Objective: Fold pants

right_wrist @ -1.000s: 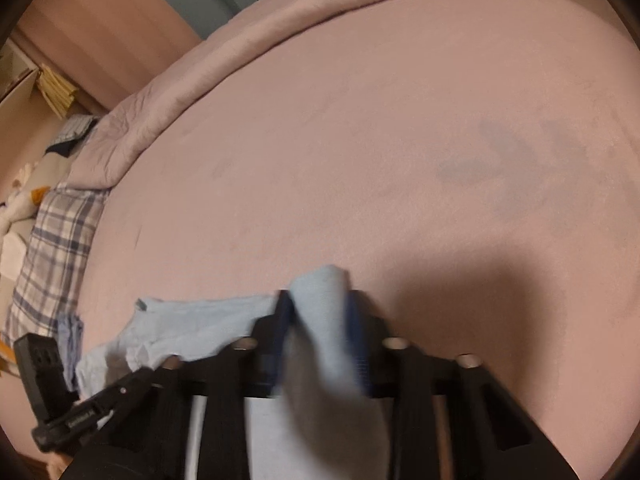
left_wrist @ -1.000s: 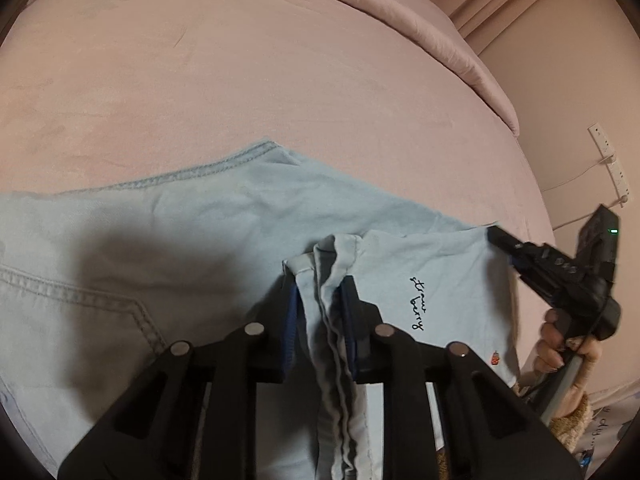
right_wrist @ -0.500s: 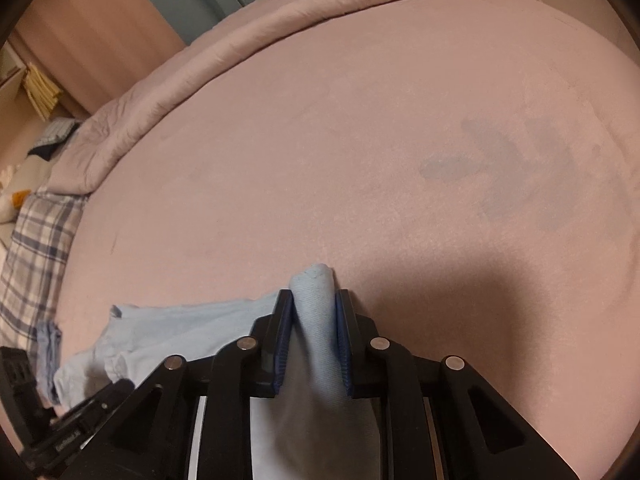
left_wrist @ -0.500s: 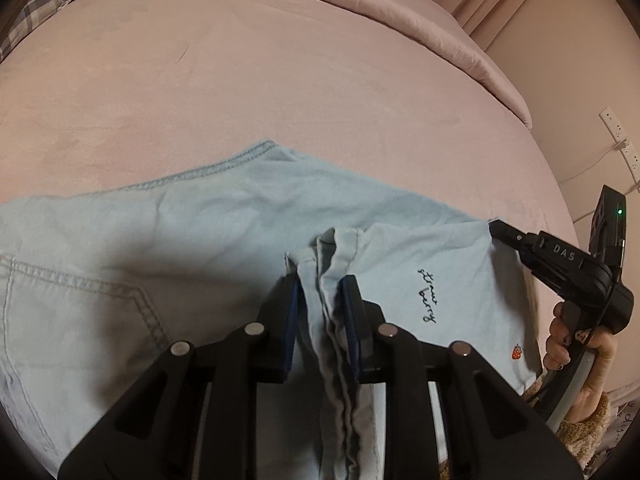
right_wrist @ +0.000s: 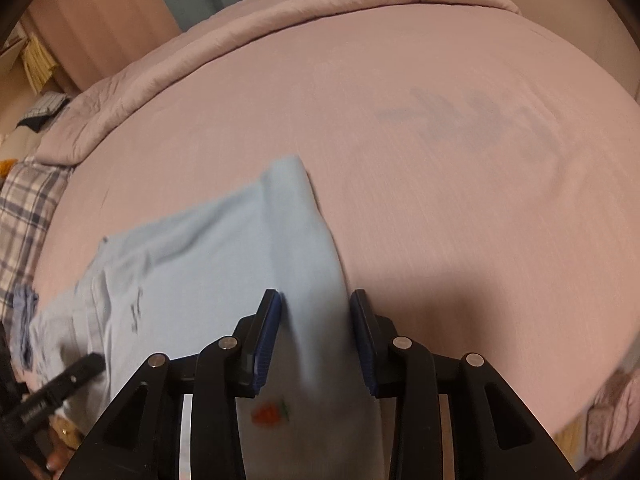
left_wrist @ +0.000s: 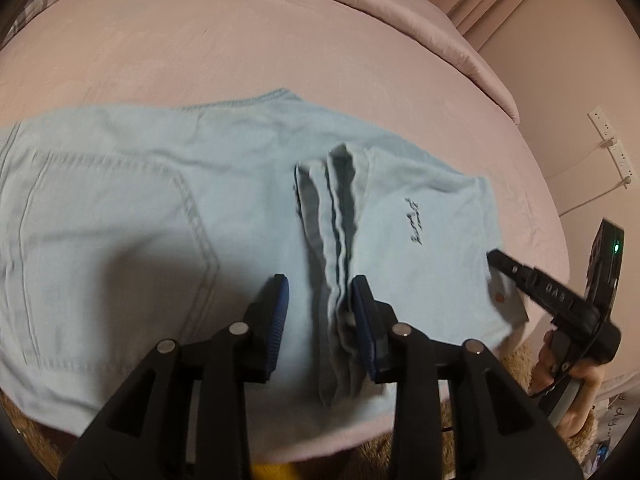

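Observation:
Light blue denim pants (left_wrist: 168,216) lie folded on a pink bed (left_wrist: 240,48), back pocket at the left, dark script lettering on the right part. My left gripper (left_wrist: 320,312) is open; a bunched ridge of the fabric (left_wrist: 336,240) lies between its fingers, touching the right pad. My right gripper (right_wrist: 316,332) is open too, with a raised fold of the pants (right_wrist: 304,248) loose between its fingers. A small strawberry print (right_wrist: 268,414) shows near its base. The right gripper also shows at the right of the left wrist view (left_wrist: 496,258), at the pants' corner.
A rolled pink duvet (right_wrist: 280,20) lines the far side of the bed. Plaid bedding (right_wrist: 24,208) lies at the left edge. A wall with a power strip (left_wrist: 612,148) stands to the right. A brown fuzzy rug (left_wrist: 516,364) lies below the bed's near edge.
Both grippers have opened and let go of the pants. Both have drawn back toward the near edge of the bed, and the fabric has settled on the bed.

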The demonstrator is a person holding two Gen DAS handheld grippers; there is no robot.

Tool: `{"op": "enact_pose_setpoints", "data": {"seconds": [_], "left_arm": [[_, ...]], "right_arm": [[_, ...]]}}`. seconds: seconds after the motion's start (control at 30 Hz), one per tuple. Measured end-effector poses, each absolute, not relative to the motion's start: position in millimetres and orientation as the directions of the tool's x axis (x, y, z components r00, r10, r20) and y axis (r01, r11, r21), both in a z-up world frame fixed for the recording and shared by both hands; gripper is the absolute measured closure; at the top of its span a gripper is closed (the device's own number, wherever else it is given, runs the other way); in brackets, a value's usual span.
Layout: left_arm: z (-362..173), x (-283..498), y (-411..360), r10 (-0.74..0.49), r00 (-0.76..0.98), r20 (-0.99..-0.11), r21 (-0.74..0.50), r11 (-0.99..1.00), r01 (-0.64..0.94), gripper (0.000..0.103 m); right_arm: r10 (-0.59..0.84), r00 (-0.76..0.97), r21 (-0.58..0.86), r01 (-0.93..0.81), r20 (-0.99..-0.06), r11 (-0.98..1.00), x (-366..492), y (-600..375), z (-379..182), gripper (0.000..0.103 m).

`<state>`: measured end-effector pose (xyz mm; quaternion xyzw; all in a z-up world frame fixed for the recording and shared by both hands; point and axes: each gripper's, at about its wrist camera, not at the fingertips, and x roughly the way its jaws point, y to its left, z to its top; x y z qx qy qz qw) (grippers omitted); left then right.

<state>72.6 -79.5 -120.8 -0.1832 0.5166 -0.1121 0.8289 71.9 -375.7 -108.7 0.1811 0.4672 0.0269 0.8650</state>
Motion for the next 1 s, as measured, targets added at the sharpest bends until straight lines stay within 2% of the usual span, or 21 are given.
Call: {"op": "enact_pose_setpoints", "data": {"seconds": [0.1,0.2,0.23,0.27,0.33,0.43,0.47,0.57,0.73,0.87,1.0], "left_arm": [[-117,64,-81,-0.381,0.429,-0.819,-0.418,0.908,0.009,0.066],[-110,57,-78,-0.386,0.428,-0.817,-0.423,0.906,0.008,0.058],[-106,55,-75,-0.383,0.436,-0.815,-0.424,0.906,0.004,0.053],[-101,53,-70,-0.364,0.454,-0.813,-0.411,0.911,-0.006,0.041],[-90,48,-58,-0.316,0.508,-0.801,-0.385,0.922,-0.034,0.028],[-74,35,-34,-0.253,0.578,-0.776,-0.368,0.926,-0.089,0.017],[-70,32,-24,-0.228,0.598,-0.768,-0.366,0.923,-0.117,0.014],[-62,25,3,-0.153,0.636,-0.757,-0.352,0.915,-0.199,0.011],[-61,15,39,-0.076,0.649,-0.757,-0.353,0.884,-0.308,0.011],[-66,6,64,-0.015,0.645,-0.764,-0.349,0.85,-0.393,0.01],[-77,-1,81,0.026,0.621,-0.783,-0.34,0.819,-0.463,0.01]], "right_arm": [[0.21,0.556,0.329,0.121,-0.804,0.937,54,-378,-109,0.068],[0.194,0.545,0.299,0.11,-0.816,0.948,43,-376,-108,0.065],[0.188,0.542,0.29,0.109,-0.819,0.951,44,-375,-106,0.065],[0.181,0.537,0.282,0.112,-0.824,0.953,43,-375,-104,0.064],[0.165,0.529,0.269,0.124,-0.832,0.955,43,-374,-100,0.064],[0.118,0.545,0.218,0.123,-0.83,0.968,43,-368,-90,0.064],[0.104,0.554,0.203,0.12,-0.826,0.972,43,-366,-86,0.057],[0.117,0.606,0.209,0.083,-0.787,0.975,44,-358,-71,0.037],[0.176,0.688,0.229,-0.015,-0.704,0.973,47,-339,-39,0.021],[0.257,0.728,0.26,-0.111,-0.636,0.959,53,-318,-20,0.018],[0.3,0.726,0.267,-0.164,-0.619,0.95,58,-295,-24,0.017]]}}
